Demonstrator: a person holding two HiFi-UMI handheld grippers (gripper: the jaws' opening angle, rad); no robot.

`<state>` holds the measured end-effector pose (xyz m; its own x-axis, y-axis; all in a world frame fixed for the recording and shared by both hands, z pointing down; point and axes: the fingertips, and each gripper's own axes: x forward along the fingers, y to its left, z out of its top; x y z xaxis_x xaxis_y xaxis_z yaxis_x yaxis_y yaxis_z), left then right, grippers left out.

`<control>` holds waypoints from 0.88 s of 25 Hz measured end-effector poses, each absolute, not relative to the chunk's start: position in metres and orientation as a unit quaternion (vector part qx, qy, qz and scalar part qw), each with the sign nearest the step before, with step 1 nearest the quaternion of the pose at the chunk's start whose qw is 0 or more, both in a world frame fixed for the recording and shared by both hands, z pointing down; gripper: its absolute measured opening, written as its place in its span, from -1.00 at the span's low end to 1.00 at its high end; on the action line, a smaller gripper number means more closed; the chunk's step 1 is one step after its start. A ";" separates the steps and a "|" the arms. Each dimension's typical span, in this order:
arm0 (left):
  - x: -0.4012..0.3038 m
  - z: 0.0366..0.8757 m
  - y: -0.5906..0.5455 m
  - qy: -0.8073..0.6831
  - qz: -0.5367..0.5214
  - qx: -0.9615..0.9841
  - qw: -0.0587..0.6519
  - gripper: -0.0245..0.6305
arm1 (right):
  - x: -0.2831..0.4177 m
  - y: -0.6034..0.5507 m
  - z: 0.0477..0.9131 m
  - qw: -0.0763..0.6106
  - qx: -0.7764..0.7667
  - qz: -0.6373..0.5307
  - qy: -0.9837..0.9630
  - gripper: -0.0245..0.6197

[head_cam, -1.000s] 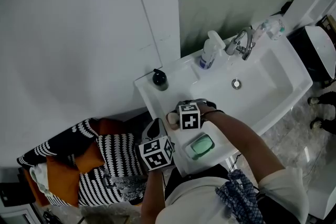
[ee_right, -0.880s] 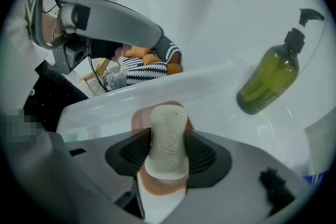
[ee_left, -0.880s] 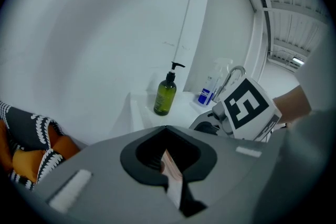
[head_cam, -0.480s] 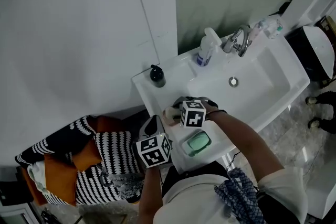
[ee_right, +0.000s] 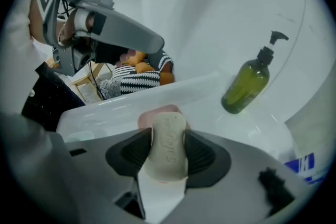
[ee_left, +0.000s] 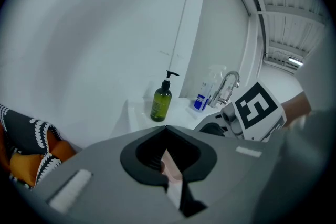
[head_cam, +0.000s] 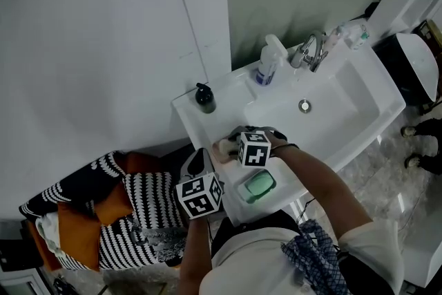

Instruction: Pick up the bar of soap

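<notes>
Soap bar [ee_right: 167,157] clamped by right gripper [ee_right: 167,136]
It is pinched between both pads at the white sink [ee_right: 205,99]; the left gripper [ee_left: 169,165] is seen closed, empty.

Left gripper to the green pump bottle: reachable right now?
Likely yes: only bare sink ledge lies between left gripper and green pump bottle; right gripper, holding the bar of soap, sits aside.

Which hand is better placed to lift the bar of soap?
Right. The right gripper clamps the bar of soap between its pads; the left gripper waits beside the sink, jaws together.
</notes>
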<state>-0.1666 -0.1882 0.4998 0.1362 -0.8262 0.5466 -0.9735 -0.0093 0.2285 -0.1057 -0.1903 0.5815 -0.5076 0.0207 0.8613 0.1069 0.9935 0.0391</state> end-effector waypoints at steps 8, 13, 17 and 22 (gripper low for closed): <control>-0.168 0.497 -0.191 -0.644 0.126 0.700 0.281 -0.90 | -0.103 -0.194 0.575 0.487 -0.026 -0.046 -0.872 -0.27; -0.162 0.494 -0.194 -0.638 0.127 0.707 0.278 -0.90 | -0.089 -0.202 0.569 0.483 -0.007 -0.040 -0.874 -0.27; -0.151 0.493 -0.195 -0.626 0.130 0.718 0.275 -0.90 | -0.072 -0.211 0.566 0.478 0.023 -0.017 -0.878 -0.27; -0.128 0.491 -0.198 -0.606 0.138 0.738 0.263 -0.90 | -0.046 -0.215 0.564 0.475 0.051 -0.011 -0.878 -0.28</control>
<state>-0.1281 -0.1983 0.4912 0.2275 -0.8214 0.5230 -0.9669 -0.1270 0.2211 -0.0460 -0.2153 0.5639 -0.5426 -0.1008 0.8339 -0.0791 0.9945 0.0688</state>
